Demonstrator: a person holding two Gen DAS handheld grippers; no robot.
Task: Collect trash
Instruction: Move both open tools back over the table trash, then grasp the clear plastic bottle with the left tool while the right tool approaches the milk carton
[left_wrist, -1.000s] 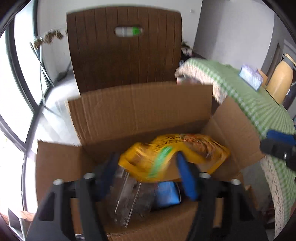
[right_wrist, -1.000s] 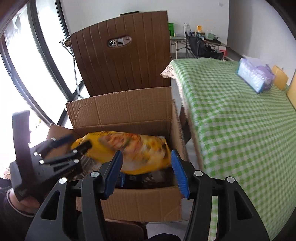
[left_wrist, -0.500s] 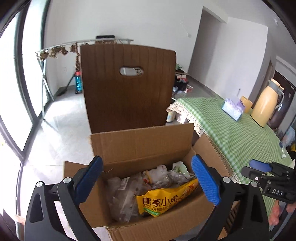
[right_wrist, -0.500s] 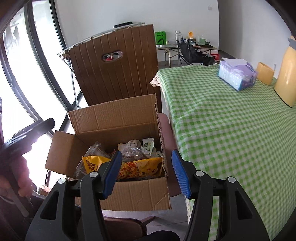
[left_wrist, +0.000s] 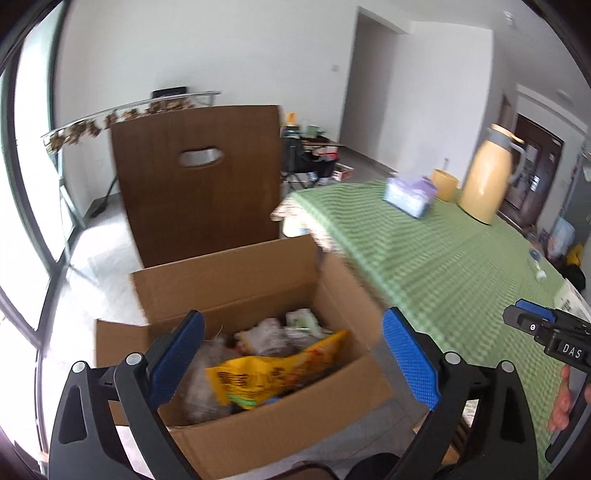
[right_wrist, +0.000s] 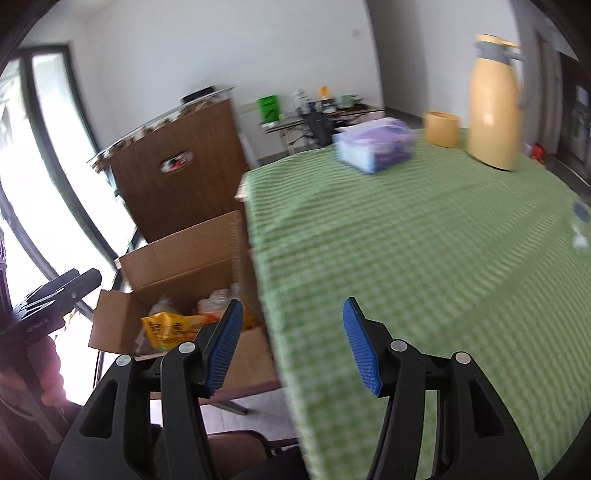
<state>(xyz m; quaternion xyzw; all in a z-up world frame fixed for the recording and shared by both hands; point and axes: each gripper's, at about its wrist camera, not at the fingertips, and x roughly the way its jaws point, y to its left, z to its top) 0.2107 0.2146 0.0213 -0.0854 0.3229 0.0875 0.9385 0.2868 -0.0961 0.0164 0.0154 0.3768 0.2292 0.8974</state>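
- Left wrist view: a second ago the yellow snack bag (left_wrist: 275, 373) hung between the fingers of the left claw (left_wrist: 291, 356). Now it lies in the cardboard box (left_wrist: 236, 295) on top of clear wrappers, and the claw stands spread wide and empty above the box's near edge. That piece of trash counts as collected.
- The bag lies nearly flat. Its long axis runs from the near left corner up toward the far right wall of the box, with the far end propped a little higher.
- Right wrist view: the right claw (right_wrist: 291, 345), which faced the box before, has swung toward the green checked bench (right_wrist: 424, 240). Its jaws are half spread with nothing between them.
- Judging by that, the next piece of trash is being sought on the bench. There a small blue-and-white scrap (right_wrist: 580, 229) shows near the right edge, too blurred to name.
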